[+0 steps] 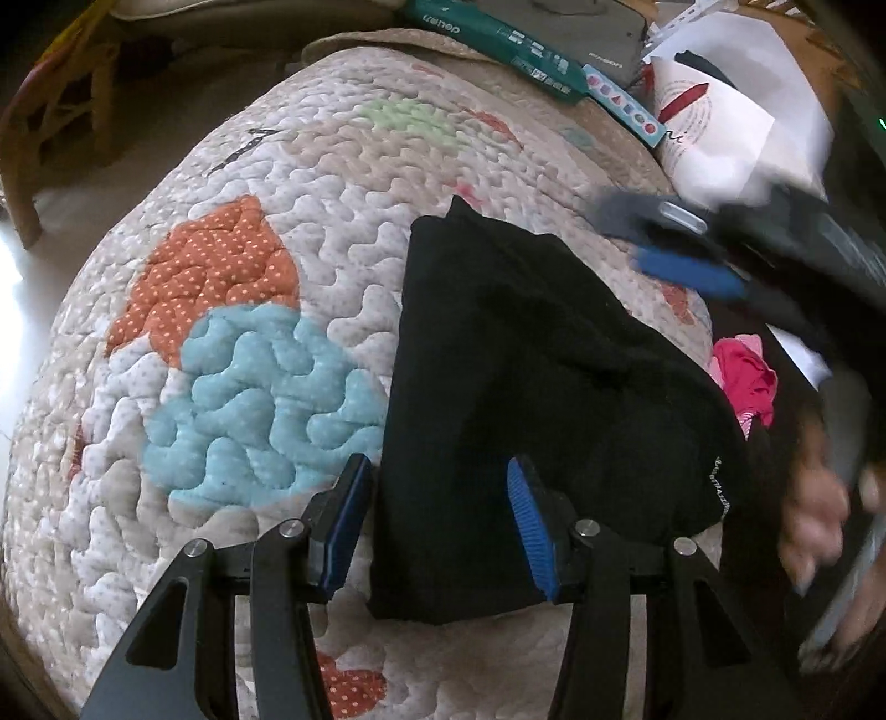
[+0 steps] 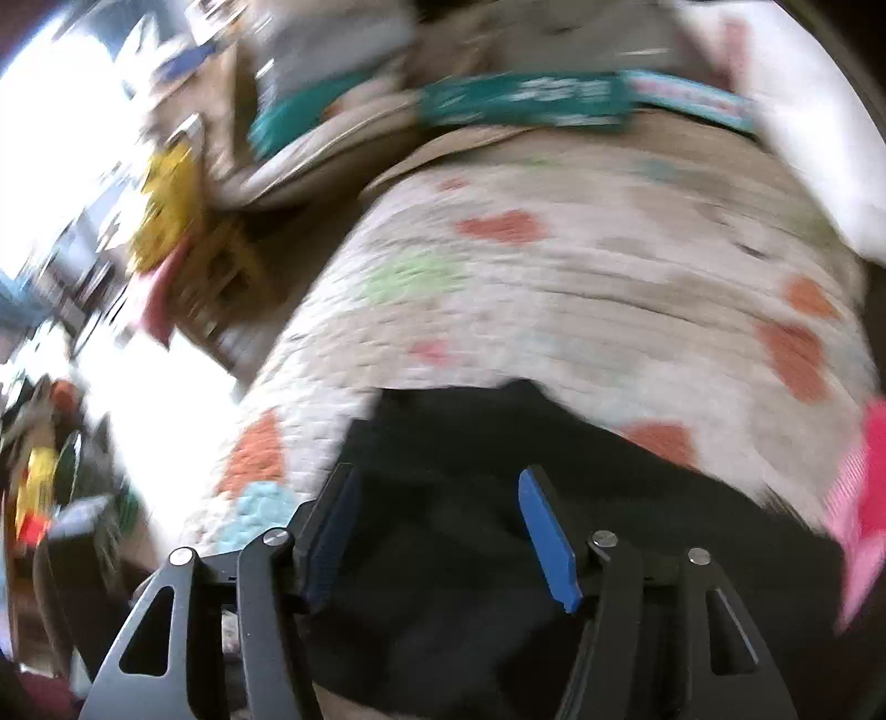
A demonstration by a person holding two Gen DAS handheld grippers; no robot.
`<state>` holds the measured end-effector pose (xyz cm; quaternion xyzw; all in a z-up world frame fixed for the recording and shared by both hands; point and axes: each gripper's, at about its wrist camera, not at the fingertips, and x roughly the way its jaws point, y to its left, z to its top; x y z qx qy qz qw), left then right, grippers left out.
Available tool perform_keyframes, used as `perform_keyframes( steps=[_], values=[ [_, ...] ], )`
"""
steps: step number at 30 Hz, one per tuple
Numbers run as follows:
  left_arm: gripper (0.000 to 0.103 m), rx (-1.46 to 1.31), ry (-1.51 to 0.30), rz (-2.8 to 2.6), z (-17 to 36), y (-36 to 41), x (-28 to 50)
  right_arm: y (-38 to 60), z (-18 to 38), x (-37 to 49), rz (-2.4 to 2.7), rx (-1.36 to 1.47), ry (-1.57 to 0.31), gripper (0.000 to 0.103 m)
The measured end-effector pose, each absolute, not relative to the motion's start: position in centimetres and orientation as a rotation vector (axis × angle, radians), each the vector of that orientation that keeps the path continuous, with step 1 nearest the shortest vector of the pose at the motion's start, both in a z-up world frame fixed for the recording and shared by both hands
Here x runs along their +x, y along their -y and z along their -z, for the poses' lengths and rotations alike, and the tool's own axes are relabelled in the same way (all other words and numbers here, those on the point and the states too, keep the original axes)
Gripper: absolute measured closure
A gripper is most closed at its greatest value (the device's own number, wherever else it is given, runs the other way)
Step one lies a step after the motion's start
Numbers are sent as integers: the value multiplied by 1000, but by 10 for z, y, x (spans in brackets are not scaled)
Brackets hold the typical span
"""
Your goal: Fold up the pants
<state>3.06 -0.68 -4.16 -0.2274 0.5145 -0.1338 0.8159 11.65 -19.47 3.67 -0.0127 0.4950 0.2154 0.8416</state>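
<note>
So the pants are already down to a small black bundle on the quilt, lying lengthwise away from me, near end right at my left gripper. My guess is the main folds are done and I'm at the tidy-up or last-fold bit.

Left gripper is spread wide and gripping nothing. One pad sits over bare quilt just off the bundle's left edge, the other is over the black cloth, so that near-left edge runs between the fingers. I can't tell if the pads actually touch the fabric.

Right gripper is also wide open with nothing in it. Its own view is really smeared, but I can make out the dark cloth filling the lower part under the fingers. From the left camera the right gripper looks blurry, up past the far right side of the bundle.

Some pink clothes are piled just off the right edge, and a teal box sits way at the back, both clear of the job.

Next thing, I reckon: if another fold is wanted, pinch the near end with both grippers and carry it over to the far end, keeping the layers together so they don't slide apart. If not, just press it flat and square the edges. The cloth looks soft and thick, so a shallow pinch might only grab the top layer.
</note>
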Motion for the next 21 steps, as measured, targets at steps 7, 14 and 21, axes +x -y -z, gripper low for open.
perform_keyframes(
  steps=[7,14,21],
  values=[
    [69,-447,-1077,311,42,15,31,109,11,167,-494,-243,-1219,37],
    [94,-492,-1121,310,42,18,38,82,33,167,-514,-380,-1256,88],
    [94,-556,-1078,251,29,-9,50,90,10,173,-513,-302,-1202,91]
  ],
)
